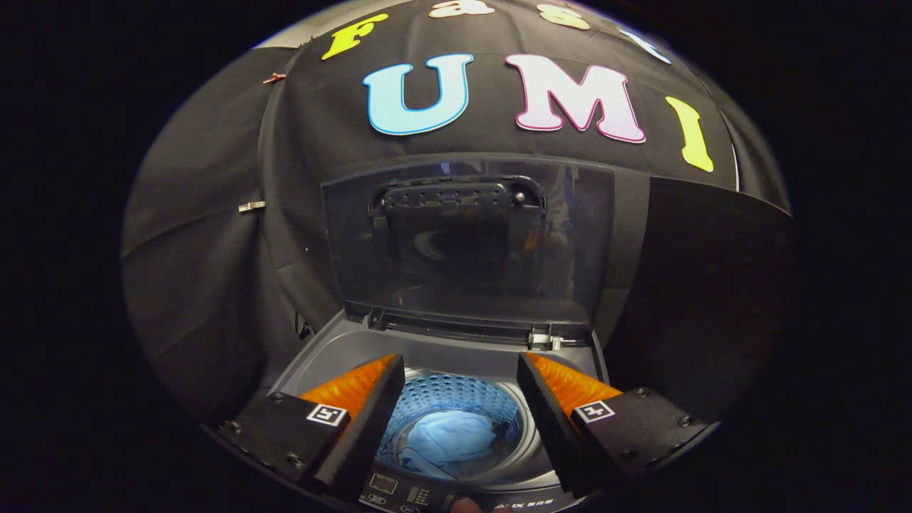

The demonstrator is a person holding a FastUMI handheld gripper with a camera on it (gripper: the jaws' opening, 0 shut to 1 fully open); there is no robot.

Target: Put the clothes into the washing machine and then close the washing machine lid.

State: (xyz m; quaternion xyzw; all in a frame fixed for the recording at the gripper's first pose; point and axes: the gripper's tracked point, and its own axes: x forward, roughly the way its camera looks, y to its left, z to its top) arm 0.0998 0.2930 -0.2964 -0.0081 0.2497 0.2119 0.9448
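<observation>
The gripper (461, 370) is hovering over the open top of the washing machine (335, 349), its two fingers spread wide apart and grasping nothing, with clear room showing between them. Down through that gap the perforated drum (456, 395) is opening below, and the clothes (450, 438), a pale blue bundle, are lying at its bottom, well below the fingertips and touching neither. The left finger is hanging over the drum's left rim and the right finger over its right rim, each sitting just inside the grey top deck. Beyond the fingers the washing machine lid (467, 242) is standing raised, close to upright, hinged along the rear edge of the deck and leaning toward the black cloth wall (214, 249) behind it. The control panel (406, 491) is running along the near edge of the machine, just beneath the fingers' bases
</observation>
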